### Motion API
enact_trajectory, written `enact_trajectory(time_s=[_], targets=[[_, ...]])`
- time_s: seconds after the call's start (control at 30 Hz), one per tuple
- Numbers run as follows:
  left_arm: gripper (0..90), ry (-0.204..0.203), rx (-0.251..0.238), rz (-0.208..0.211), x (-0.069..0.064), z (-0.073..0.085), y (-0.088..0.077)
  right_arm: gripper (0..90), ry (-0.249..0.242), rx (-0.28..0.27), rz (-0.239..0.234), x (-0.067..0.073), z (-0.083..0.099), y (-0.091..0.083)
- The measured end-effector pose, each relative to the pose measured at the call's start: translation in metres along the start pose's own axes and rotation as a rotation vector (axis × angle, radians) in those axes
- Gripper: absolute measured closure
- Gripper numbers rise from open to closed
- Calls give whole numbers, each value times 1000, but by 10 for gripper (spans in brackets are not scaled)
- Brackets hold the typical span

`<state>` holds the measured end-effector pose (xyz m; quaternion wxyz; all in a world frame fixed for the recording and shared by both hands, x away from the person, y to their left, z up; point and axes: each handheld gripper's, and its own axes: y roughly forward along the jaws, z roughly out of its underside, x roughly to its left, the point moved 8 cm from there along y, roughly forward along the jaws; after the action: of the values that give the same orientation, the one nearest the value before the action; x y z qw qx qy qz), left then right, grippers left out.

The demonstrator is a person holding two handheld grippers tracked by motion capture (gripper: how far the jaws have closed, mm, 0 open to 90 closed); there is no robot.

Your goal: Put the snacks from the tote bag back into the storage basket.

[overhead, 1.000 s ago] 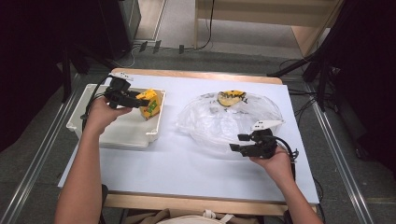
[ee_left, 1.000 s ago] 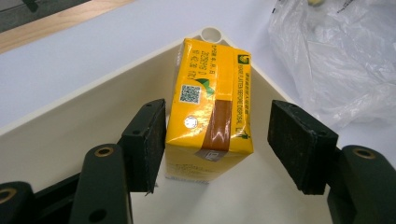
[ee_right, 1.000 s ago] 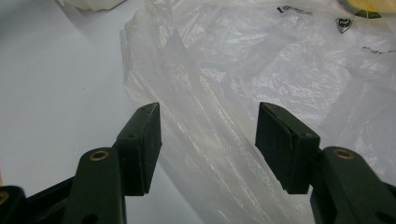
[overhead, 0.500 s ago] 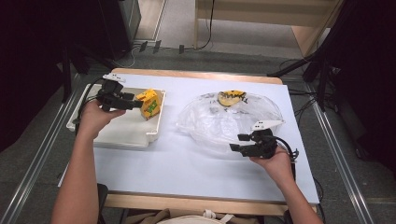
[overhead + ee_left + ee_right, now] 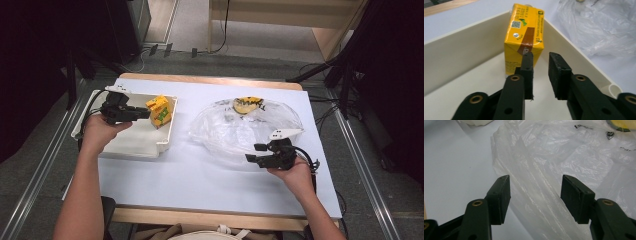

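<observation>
In the tray's (image 5: 125, 145) far right corner stood the juice carton (image 5: 160, 110), upright. The left gripper (image 5: 541, 65), jaws just narrowed around nothing, faced it; the right gripper (image 5: 535, 195) gaped over the plastic bag (image 5: 240, 130). Backing away straight would best avoid toppling it.

The high view looks forward and down over the whole surface (image 5: 200, 170). Each gripper view sits close and low; the left one shares the carton (image 5: 524, 37) and tray (image 5: 461, 50), perhaps also the bag (image 5: 599, 27), with the high view.
</observation>
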<state>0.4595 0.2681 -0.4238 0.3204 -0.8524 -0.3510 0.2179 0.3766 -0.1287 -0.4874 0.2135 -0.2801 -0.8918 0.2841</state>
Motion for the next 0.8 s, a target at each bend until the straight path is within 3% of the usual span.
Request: enact_trajectory(time_s=[0.13, 0.23, 0.43, 0.53, 0.63, 0.8], targets=[[900, 17, 8, 46, -4, 4, 1, 424, 1, 1, -2, 0, 0, 0], [900, 6, 16, 77, -5, 5, 3, 425, -2, 0, -3, 0, 0, 0], [900, 39, 16, 67, -12, 4, 11, 425, -6, 2, -3, 0, 0, 1], [900, 22, 3, 48, -12, 2, 16, 424, -3, 1, -1, 0, 0, 1], [900, 1, -14, 66, -13, 2, 18, 424, -3, 2, -1, 0, 0, 1], [900, 3, -6, 73, -13, 4, 22, 427, -7, 4, 0, 0, 0, 1]])
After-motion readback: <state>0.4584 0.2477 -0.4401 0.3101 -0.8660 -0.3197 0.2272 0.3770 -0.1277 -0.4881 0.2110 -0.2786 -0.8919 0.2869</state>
